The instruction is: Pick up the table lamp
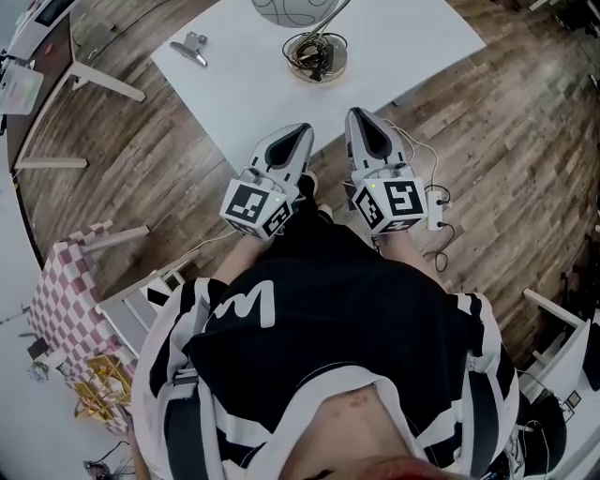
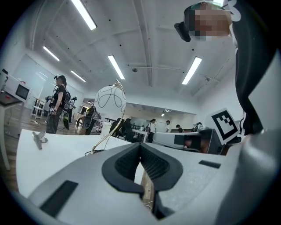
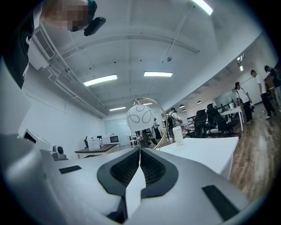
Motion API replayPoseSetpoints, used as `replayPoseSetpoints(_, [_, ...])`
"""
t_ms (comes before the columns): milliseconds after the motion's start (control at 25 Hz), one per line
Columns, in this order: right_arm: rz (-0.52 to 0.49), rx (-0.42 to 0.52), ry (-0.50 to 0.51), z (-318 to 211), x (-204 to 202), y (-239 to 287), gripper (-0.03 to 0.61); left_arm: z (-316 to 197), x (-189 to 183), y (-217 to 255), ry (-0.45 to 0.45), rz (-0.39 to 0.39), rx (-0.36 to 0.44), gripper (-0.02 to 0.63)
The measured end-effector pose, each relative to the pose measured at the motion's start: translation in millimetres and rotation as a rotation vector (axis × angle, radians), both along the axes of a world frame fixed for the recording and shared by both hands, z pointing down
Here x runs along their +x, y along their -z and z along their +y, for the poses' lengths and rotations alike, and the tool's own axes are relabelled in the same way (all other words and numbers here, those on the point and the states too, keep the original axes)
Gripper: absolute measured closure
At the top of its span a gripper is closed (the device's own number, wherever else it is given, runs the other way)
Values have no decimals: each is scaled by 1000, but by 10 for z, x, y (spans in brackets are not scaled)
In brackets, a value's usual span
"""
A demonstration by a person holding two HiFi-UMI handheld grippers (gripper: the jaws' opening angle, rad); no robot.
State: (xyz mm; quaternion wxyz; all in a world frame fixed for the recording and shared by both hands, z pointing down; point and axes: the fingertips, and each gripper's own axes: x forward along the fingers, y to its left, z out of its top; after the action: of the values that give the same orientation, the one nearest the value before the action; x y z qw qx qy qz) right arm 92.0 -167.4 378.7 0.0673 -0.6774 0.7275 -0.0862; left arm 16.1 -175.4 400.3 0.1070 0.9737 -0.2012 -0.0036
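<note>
The table lamp has a white globe shade with black line markings, a thin curved metal arm and a round base that holds a coiled cord. It stands on the far part of the white table. My left gripper and right gripper hover side by side at the table's near edge, both short of the lamp, both shut with nothing between the jaws. In the left gripper view the shade is ahead and left of the closed jaws. In the right gripper view the shade is straight above the jaws.
A metal clip lies on the table's left part. A white bottle stands past the lamp. A white cable and box lie on the wood floor at the right. A checked stool is at the left. People stand in the background.
</note>
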Motion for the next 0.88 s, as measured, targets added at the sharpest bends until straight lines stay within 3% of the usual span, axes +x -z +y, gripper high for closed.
replayPoseSetpoints(280, [11, -7, -2, -238, 106, -30, 560, -290, 38, -95, 18, -9, -23, 609])
replayPoseSetpoints(640, [59, -3, -16, -862, 399, 24, 558, -971, 414, -75, -39, 13, -16, 609])
replayPoseSetpoints(880, [52, -22, 9, -1297, 567, -142, 558, -1474, 508, -152, -7, -38, 41, 608])
